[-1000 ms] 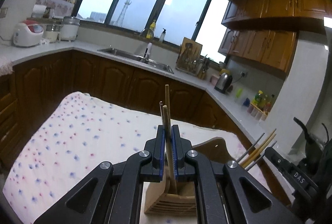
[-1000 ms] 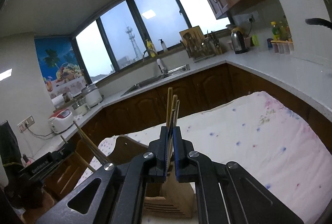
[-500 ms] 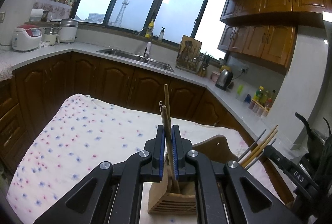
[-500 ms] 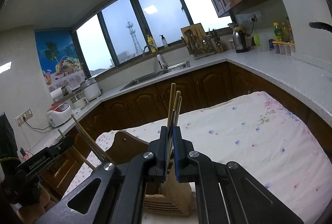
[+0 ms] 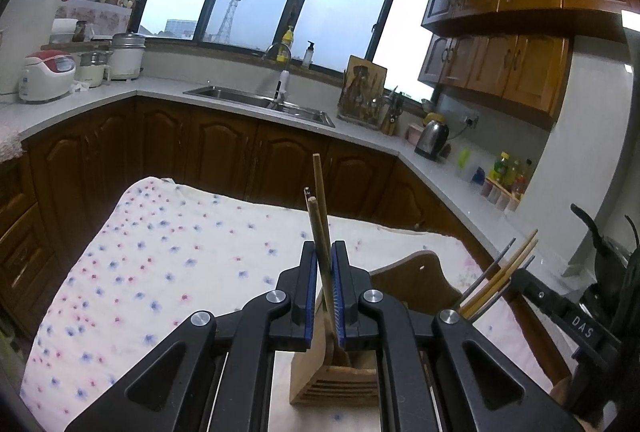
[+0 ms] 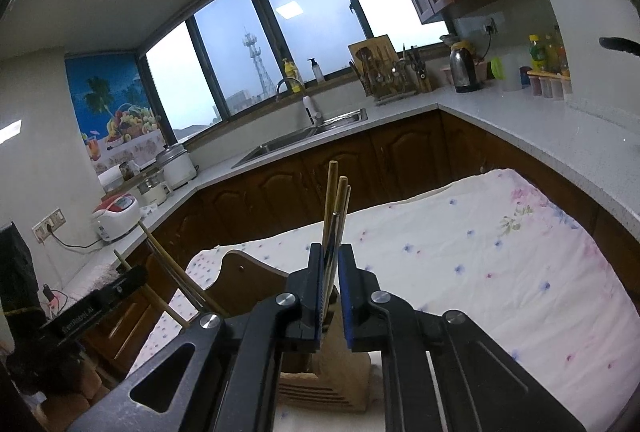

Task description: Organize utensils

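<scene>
My left gripper (image 5: 324, 252) is shut on a bundle of chopsticks (image 5: 320, 216), wooden ones and a metal one, that stick up above the jaws. Their lower ends reach into a wooden slatted utensil holder (image 5: 334, 380) standing on the table below. My right gripper (image 6: 331, 256) holds a second chopstick bundle (image 6: 336, 204) over the same holder (image 6: 332, 380); its jaws have parted slightly, with a gap on the right side. The right gripper and its chopsticks also show in the left wrist view (image 5: 500, 272), and the left gripper's chopsticks in the right wrist view (image 6: 172, 272).
The table carries a white floral cloth (image 5: 160, 260). A wooden chair back (image 5: 416, 276) stands behind the holder. Dark wooden cabinets and a grey counter with a sink (image 5: 260, 102), rice cookers (image 5: 48, 74) and a kettle (image 5: 434, 136) ring the room.
Both grippers have tilted down a little and moved slightly over the holder. The right gripper's jaws have opened a small gap around its chopsticks. The left grip is unchanged.
</scene>
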Demonstrator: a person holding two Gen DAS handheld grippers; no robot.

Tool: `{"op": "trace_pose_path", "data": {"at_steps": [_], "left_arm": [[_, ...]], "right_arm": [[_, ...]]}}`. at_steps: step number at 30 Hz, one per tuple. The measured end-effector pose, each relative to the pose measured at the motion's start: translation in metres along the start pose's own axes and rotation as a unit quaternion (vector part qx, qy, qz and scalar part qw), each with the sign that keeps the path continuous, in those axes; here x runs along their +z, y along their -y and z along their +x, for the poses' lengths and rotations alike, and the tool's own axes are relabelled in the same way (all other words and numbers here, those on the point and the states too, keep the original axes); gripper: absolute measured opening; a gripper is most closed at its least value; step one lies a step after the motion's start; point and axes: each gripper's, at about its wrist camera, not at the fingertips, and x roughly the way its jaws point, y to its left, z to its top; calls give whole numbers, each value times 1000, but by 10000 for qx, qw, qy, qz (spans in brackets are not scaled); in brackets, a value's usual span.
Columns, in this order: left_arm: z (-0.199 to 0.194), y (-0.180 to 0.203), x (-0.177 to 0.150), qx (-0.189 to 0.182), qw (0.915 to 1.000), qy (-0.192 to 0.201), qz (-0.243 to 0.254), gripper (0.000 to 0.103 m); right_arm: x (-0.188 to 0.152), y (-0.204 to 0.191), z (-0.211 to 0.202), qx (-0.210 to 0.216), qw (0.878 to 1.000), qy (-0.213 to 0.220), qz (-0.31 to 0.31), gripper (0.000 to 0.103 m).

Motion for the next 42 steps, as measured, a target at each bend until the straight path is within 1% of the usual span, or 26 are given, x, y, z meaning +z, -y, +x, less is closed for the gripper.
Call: {"op": "trace_pose_path", "data": {"at_steps": [2,3,4,5,6,7,8,9,10,11,12,13,14,15,16,17,21,24,28,32,38,42], "left_arm": [[-1,-1,0,16,10000,4,-33,16],[-3,-1,0,53,10000,37,-53,23],[-6,-3,0,106,9999,82,-76,26],[-7,-3,-1,108,9999,87,-99,28],[-9,-4,-2,89,9998,73,-140,31],[-10,-5,-3,103,9998,53,-172,39],[-13,-6,-4,124,9997,52,-198,43],[-15,-6,-5,127,9997,67,-213,49],[-18,-7,-6,137,9996,86,-228,54],[-22,-7,-7,159,9995,90,-245,59],[-26,-8,-8,188,9994,93,-267,68],[-28,-8,-9,202,9994,113,-275,73],[-35,-9,-10,233,9992,159,-270,75],[-39,-8,-11,269,9992,173,-249,80],[-41,-8,-12,305,9991,169,-231,86],[-46,-8,-14,371,9989,174,-209,88],[-62,-8,-21,433,9988,193,-141,96],[-76,-9,-26,548,9982,233,-93,99],[-98,-10,-31,535,9982,219,-165,100],[-129,-16,-37,473,9984,234,-218,100],[-180,-18,-57,414,9987,259,-114,102],[-212,-19,-74,486,9986,188,-57,102]], "right_arm": [[0,1,-2,6,10000,2,37,11],[1,1,-3,6,10000,4,55,13],[1,2,-4,20,10000,10,76,19],[1,2,-6,37,10000,13,85,27],[1,2,-7,46,9999,14,93,31],[1,2,-8,61,9999,22,102,39],[1,1,-10,85,9999,36,106,48],[1,0,-12,106,9999,49,106,50],[0,0,-14,140,9998,64,108,58],[-1,-1,-16,177,9997,81,116,69],[-1,-1,-18,227,9996,104,123,73],[-1,-1,-19,266,9995,117,122,76],[-3,-2,-21,305,9994,131,111,78],[-4,-3,-22,324,9993,131,103,81],[-5,-4,-24,365,9992,126,97,85],[-6,-5,-26,389,9991,124,92,87],[-8,-11,-39,472,9988,134,-21,88],[-8,-16,-50,502,9985,169,-103,91],[-12,-19,-68,583,9980,186,-160,91],[-19,-23,-92,720,9969,212,-215,92],[-40,-29,-136,853,9952,237,-425,95],[-59,-30,-166,900,9944,248,-486,99]]}}
